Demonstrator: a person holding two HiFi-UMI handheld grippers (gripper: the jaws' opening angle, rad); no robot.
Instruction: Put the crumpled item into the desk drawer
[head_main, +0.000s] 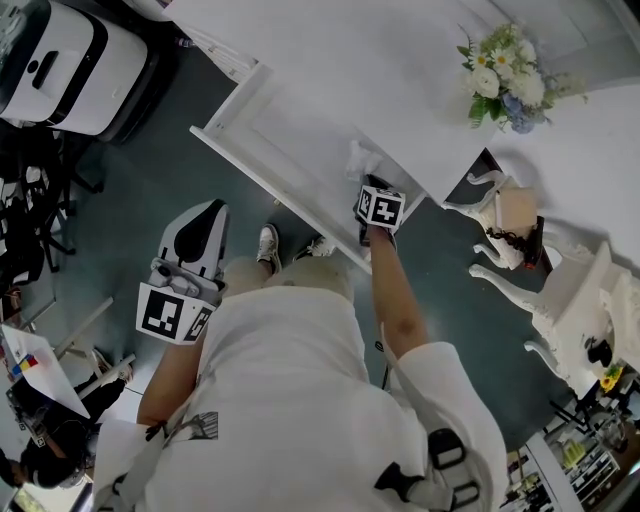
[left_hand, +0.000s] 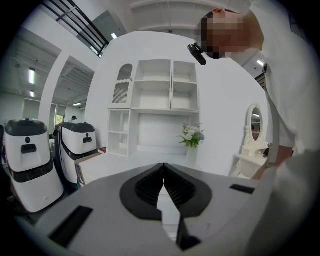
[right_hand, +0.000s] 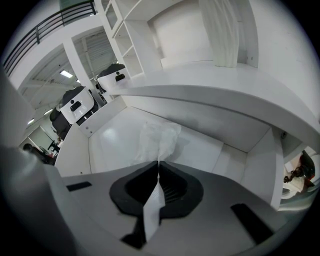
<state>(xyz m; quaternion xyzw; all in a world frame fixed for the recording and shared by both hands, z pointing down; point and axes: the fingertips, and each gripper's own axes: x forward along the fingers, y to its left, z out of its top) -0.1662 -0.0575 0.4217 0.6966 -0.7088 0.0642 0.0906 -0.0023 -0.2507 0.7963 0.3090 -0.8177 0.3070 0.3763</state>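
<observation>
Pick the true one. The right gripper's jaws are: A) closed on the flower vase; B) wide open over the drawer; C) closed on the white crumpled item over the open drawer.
C: the right gripper pinches the crumpled item, with the open drawer beneath it.

The crumpled item (right_hand: 157, 142) is inside the open drawer (right_hand: 112, 135), below the desk (right_hand: 225, 80).

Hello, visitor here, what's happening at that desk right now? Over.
Right gripper shut on the crumpled white sheet, over the open drawer. Left gripper shut, empty, off to the side. Nothing seen blocking the drawer.
</observation>
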